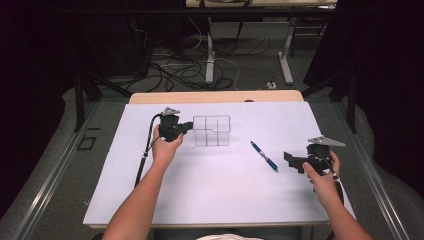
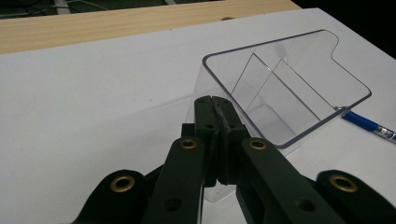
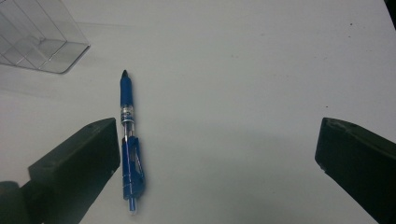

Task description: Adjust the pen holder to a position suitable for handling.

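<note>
A clear plastic container (image 1: 211, 131) with inner dividers stands on the white sheet at the back centre. My left gripper (image 1: 189, 125) meets its left wall. In the left gripper view the jaws (image 2: 215, 100) are pressed together on the near wall of the container (image 2: 289, 88). A blue pen (image 1: 264, 156) lies flat to the right of it. My right gripper (image 1: 292, 161) rests open just right of the pen. In the right gripper view the pen (image 3: 127, 135) lies beside the left jaw, and nothing is between the jaws of the right gripper (image 3: 217, 140).
The white sheet (image 1: 215, 190) covers the table, with a wooden edge (image 1: 215, 96) at the back. Beyond the table, cables and table legs (image 1: 210, 65) stand on the floor. The container's corner (image 3: 37, 37) shows in the right gripper view's upper left.
</note>
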